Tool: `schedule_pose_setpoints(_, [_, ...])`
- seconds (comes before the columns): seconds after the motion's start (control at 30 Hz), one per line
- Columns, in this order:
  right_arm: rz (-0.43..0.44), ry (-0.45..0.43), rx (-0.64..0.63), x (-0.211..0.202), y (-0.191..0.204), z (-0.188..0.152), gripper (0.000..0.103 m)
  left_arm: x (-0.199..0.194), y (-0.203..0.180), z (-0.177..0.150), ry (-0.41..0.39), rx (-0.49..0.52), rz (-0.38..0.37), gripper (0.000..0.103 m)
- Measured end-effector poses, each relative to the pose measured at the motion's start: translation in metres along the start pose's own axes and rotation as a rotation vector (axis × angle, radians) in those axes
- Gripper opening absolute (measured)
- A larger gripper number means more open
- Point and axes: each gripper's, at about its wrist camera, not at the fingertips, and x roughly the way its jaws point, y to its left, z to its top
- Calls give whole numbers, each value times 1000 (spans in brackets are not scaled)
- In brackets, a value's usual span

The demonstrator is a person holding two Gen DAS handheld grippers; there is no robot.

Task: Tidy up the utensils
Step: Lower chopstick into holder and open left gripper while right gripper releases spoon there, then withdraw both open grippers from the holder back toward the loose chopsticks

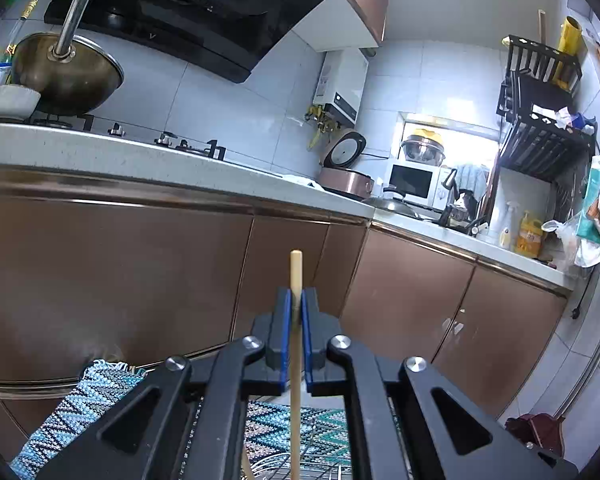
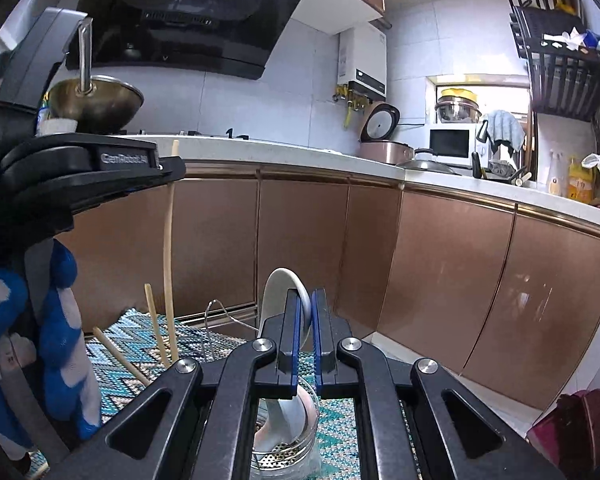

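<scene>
With my left gripper (image 1: pixel 296 312) clamped on an upright chopstick (image 1: pixel 296 280) and my right gripper (image 2: pixel 306 322) pinching a white spoon (image 2: pixel 284 288) above the perforated steel holder (image 2: pixel 284 454) (on the zigzag mat (image 2: pixel 204 344)), I'd lower each straight, keeping them vertical.

Both cameras sat low, below the counter (image 1: pixel 172 160), each looking forward along its own fingers and nearly level toward the brown cabinets (image 1: pixel 140 272). The left view was closer to the cabinets; the right stood further back and to the right, catching the left gripper (image 2: pixel 172 168) at its left edge. Both shared the wok (image 2: pixel 96 100), hood (image 1: pixel 188 12), microwave (image 2: pixel 450 142) and patterned mat (image 2: pixel 204 344).
</scene>
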Motion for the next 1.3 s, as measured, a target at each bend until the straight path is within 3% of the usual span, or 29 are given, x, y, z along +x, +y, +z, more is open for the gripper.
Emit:
schedule_pose_setpoints(0.37, [18,4,-4,0,5,-11,8,-8,1,-21,20,49,16,8])
schedule_pose_setpoints(0.47, [22,11,-14,-4,8,-12,21,-18,2,-17,26,46,9,22])
schedule_pose_setpoints(0.73, [-3,17,-3,-25,8,-3,28,-68,16,6,20,44,13,43])
schedule_pose_setpoints(1.3, [-56,22,78,-139,-4,9,37,-199,58,37,47,48,50,51])
